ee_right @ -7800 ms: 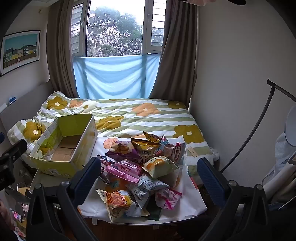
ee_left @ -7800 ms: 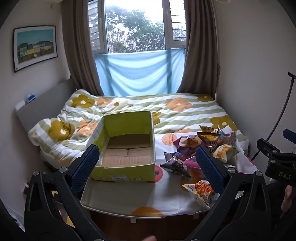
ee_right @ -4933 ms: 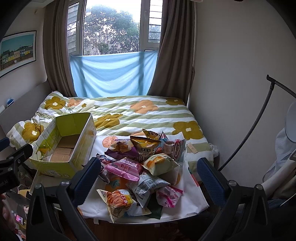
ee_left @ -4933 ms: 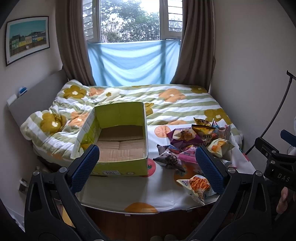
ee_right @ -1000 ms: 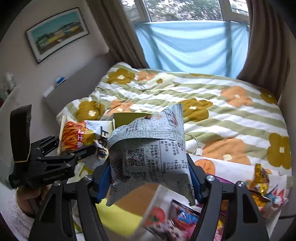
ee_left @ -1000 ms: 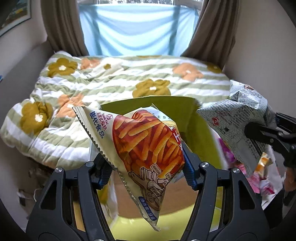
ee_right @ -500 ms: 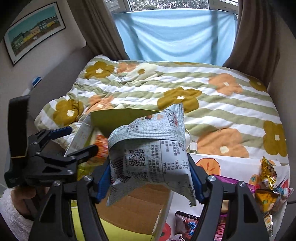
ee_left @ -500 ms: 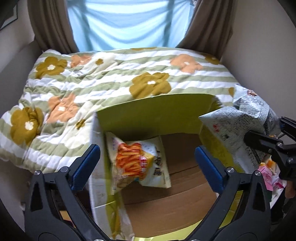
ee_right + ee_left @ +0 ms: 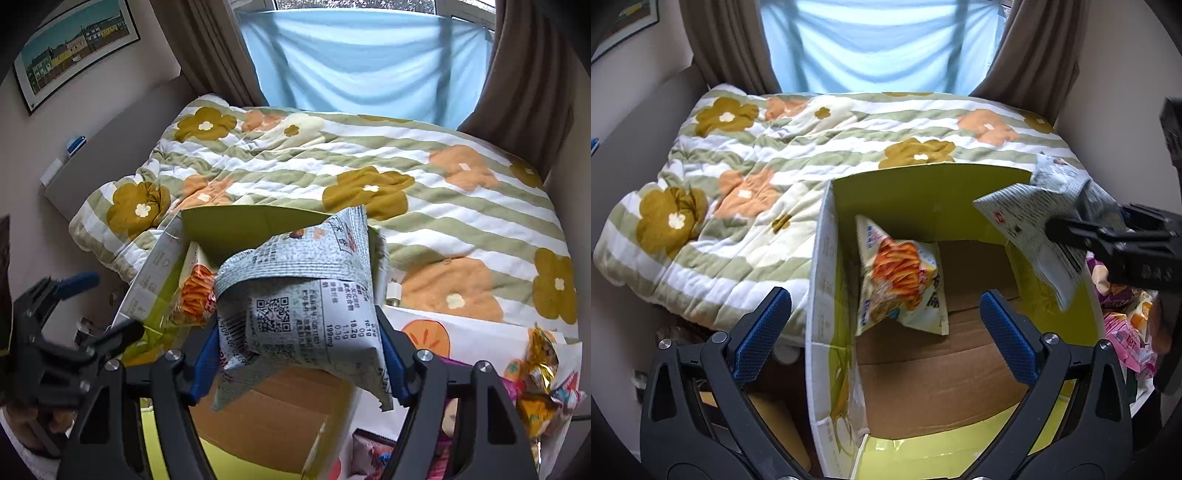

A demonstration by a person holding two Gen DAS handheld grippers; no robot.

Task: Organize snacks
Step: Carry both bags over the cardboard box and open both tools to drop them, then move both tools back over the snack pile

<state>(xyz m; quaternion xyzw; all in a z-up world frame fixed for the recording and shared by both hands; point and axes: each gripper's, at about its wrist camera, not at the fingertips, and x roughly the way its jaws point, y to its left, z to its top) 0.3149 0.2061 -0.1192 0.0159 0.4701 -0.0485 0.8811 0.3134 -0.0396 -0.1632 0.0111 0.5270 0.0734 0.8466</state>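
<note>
Left wrist view looks down into the green cardboard box (image 9: 923,195), which stands at the foot of the bed, against the flowered quilt (image 9: 746,177). The left gripper (image 9: 886,332) is spread wide above the box and nothing is between its blue pads (image 9: 761,332). Inside the box, the fries snack bag (image 9: 901,280) lies on the brown bottom, leaning against the left wall. At the right side of this view, the grey snack bag (image 9: 1034,221) hangs over the right wall of the box, carried by the other tool. In the right wrist view, the right gripper (image 9: 299,362) clasps this grey snack bag (image 9: 299,306) between its two pads, both pressing on the sides of the bag, though the jaws are not tight. The bag is above the open box (image 9: 236,229), not inside it yet. To the right, on the white printed cloth (image 9: 480,332), a pile of other snack packets (image 9: 539,369) is waiting.
</note>
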